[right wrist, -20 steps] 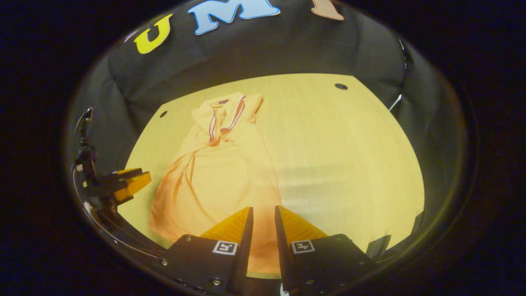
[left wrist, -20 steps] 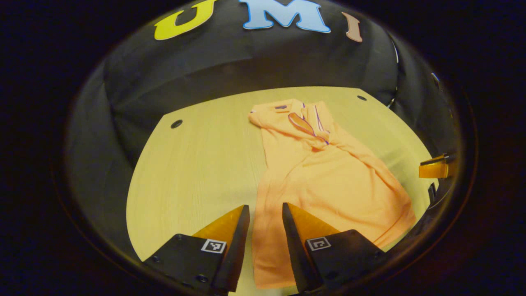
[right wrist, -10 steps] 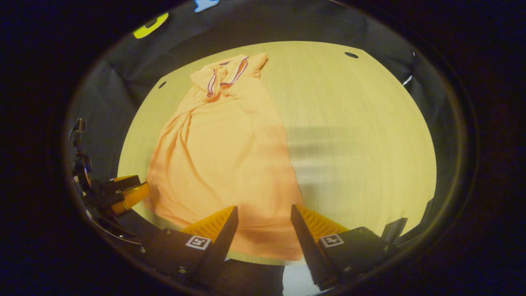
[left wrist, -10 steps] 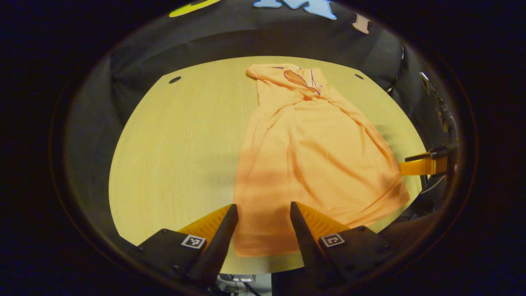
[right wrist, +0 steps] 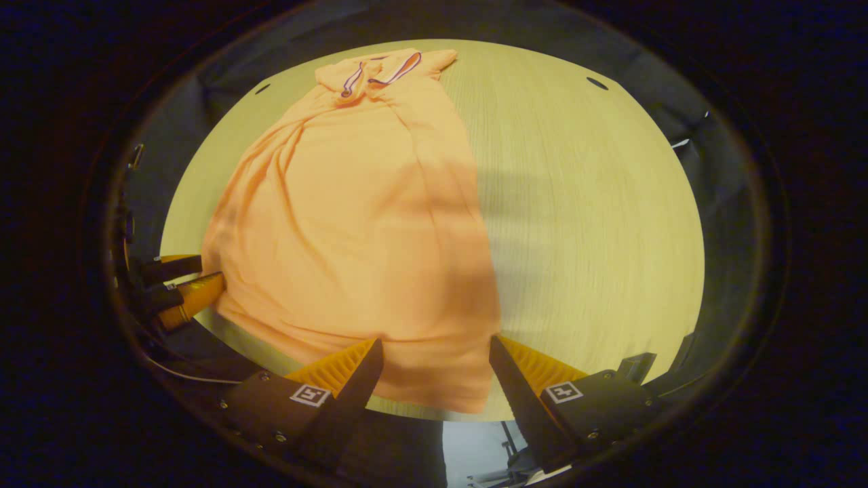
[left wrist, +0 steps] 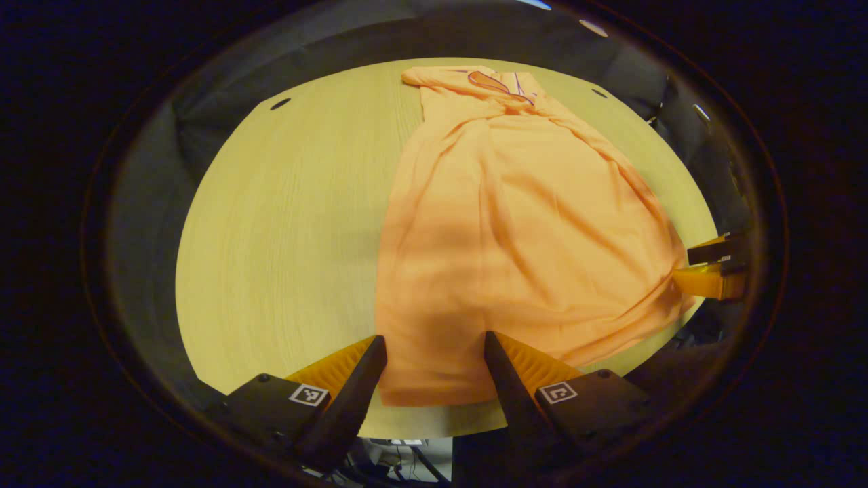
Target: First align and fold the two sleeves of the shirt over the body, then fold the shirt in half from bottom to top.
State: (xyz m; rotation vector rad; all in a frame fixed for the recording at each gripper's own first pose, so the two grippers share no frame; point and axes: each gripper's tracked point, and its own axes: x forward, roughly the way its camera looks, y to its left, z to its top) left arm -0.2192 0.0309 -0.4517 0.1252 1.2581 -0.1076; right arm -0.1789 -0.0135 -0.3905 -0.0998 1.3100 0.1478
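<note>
In the left gripper view, the left claw (left wrist: 434, 356) is seen at 6 o'clock, spread wide, with nothing gripped; the bottom hem of the orange shirt (left wrist: 515, 224) lies in the gap between its two fingers. Whether the fingers touch the cloth cannot be told. The shirt is laid lengthwise on the pale wooden worktop (left wrist: 285, 224), its collar toward 12 o'clock and its hem at the near edge. At 3 o'clock the right claw (left wrist: 705, 266) is met at the shirt's side corner, where the cloth is drawn to a point against its lower finger.

In the right gripper view, the right claw (right wrist: 437, 352) is seen at 6 o'clock, likewise spread wide and holding nothing, with the hem corner of the shirt (right wrist: 352, 210) lying between its fingers. The shirt is stretched from 12 o'clock down to the worktop (right wrist: 590, 224) edge. At 9 o'clock the left claw (right wrist: 196, 279) is seen beside the shirt's far corner, its two fingers parted.
</note>
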